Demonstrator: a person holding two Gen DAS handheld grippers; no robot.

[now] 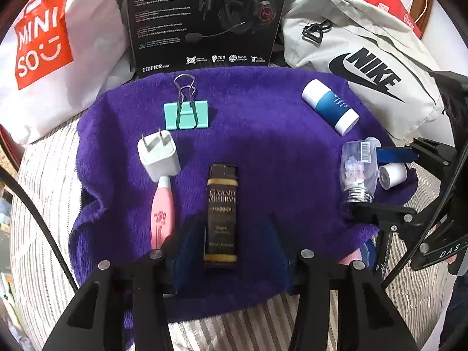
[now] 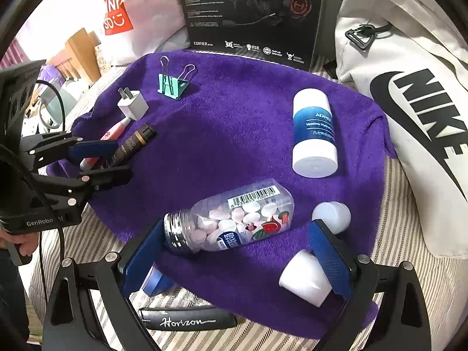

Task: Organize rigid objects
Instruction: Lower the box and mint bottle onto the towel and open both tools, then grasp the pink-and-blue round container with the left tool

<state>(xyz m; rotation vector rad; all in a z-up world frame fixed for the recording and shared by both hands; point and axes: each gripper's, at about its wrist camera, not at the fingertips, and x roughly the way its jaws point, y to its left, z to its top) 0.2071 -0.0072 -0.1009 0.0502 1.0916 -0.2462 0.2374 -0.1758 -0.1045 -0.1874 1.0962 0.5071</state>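
Two grippers sit over the purple towel (image 1: pixel 263 146), each lined up with a different thing. The left gripper (image 1: pixel 231 251) has its fingers spread wide, and the dark lighter (image 1: pixel 221 213) lies in the gap between them with its long axis running straight away from the camera, parallel to the fingers (so closing would press its two long sides). Its near end is already level with the fingertips; neither pad looks to touch it yet.

The right gripper (image 2: pixel 237 251) is also spread. The clear candy bottle (image 2: pixel 231 219) lies on its side across that gap, metal neck close against the left pad, bottom end pointing toward the right pad but stopping short of it. Its axis therefore runs from finger to finger, not along them, so a close here would squeeze it end to end. A white cap (image 2: pixel 305 278) lies just inside the right pad and could get caught.

Judging by alignment, the left side has the cleaner grasp ready.
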